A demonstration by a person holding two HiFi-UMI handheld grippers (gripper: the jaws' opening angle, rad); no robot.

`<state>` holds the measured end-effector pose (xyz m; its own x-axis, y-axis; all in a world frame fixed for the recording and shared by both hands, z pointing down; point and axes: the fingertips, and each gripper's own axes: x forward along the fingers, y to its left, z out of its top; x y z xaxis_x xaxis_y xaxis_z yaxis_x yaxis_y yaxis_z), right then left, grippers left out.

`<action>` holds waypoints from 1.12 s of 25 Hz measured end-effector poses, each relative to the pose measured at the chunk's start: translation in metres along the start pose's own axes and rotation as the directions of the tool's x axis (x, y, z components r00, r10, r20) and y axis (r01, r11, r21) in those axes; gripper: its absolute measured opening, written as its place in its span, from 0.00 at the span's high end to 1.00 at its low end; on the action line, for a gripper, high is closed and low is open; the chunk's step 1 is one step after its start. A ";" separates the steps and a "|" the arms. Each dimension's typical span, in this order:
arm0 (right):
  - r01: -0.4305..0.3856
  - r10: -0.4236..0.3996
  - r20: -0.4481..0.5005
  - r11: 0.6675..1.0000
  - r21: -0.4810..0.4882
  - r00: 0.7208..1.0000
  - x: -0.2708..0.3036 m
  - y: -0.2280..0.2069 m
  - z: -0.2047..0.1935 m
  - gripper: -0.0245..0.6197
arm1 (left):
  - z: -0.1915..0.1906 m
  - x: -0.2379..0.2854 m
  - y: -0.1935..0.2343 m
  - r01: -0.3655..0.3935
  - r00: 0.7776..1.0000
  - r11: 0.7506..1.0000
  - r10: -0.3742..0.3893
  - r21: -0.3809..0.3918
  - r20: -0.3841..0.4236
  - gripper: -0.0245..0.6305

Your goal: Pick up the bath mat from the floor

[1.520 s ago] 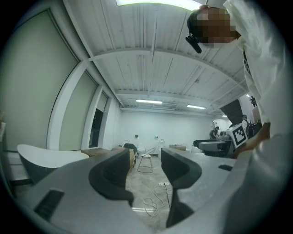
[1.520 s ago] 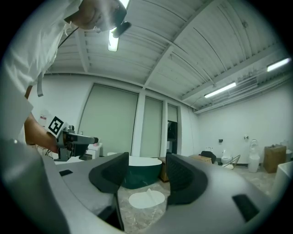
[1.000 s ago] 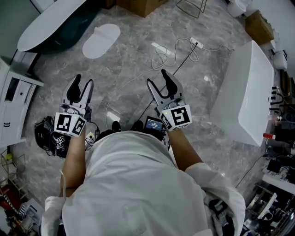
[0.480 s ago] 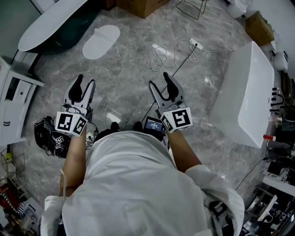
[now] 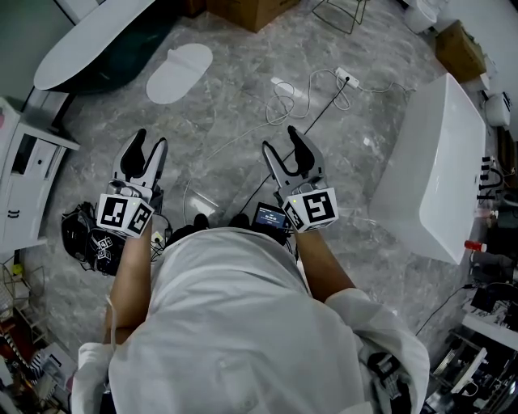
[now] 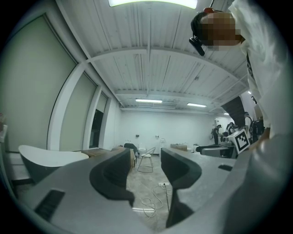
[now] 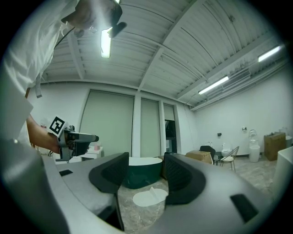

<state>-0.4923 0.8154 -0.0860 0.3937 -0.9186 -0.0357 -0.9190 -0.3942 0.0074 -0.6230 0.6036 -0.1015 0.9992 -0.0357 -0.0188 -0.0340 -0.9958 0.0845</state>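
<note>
- The left hand-held gripper [image 5: 150, 141] points level ahead of a person in a white top [image 5: 243, 323]. Its jaws stand apart, with only open air between them.
- The right hand-held gripper [image 5: 281, 139] is level beside it, its jaws likewise parted and gripping nothing.
- Both hover over a grey marbled floor [image 5: 235, 121], well apart from the bath mat [image 5: 180, 73].
- The bath mat, white and oval, lies on the floor ahead of the left hand-held gripper and off to its left. In the right gripper view it appears far off, framed between that gripper's jaws.
- Just beyond the mat stands a dark green bathtub [image 5: 81, 40] with a white rim.
- A white cable [image 5: 283, 101] loops over the floor ahead of the right hand-held gripper and runs to a power strip [image 5: 346, 78].
- A white tub [image 5: 437, 162] stands at the right of the head view, and a cardboard box [image 5: 243, 10] sits at its far edge.
</note>
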 end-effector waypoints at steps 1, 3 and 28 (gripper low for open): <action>-0.003 0.003 0.000 1.000 0.003 1.000 -0.001 -0.002 -0.002 0.57 | -0.001 0.001 -0.002 -0.001 1.000 1.000 0.001 0.001 -0.001 0.64; -0.008 0.009 -0.001 1.000 0.005 1.000 -0.002 -0.006 -0.005 0.57 | -0.004 0.004 -0.006 -0.002 1.000 1.000 0.002 0.000 -0.004 0.64; -0.015 0.018 -0.107 0.999 0.033 0.994 0.099 -0.102 -0.050 0.57 | -0.060 0.138 0.057 -0.015 0.999 0.993 0.010 -0.115 -0.038 0.64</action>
<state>-0.3586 0.7636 -0.0399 0.3768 -0.9235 0.0714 -0.9249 -0.3793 -0.0250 -0.4862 0.5474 -0.0395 0.9989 -0.0428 0.0198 -0.0459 -0.9789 0.1991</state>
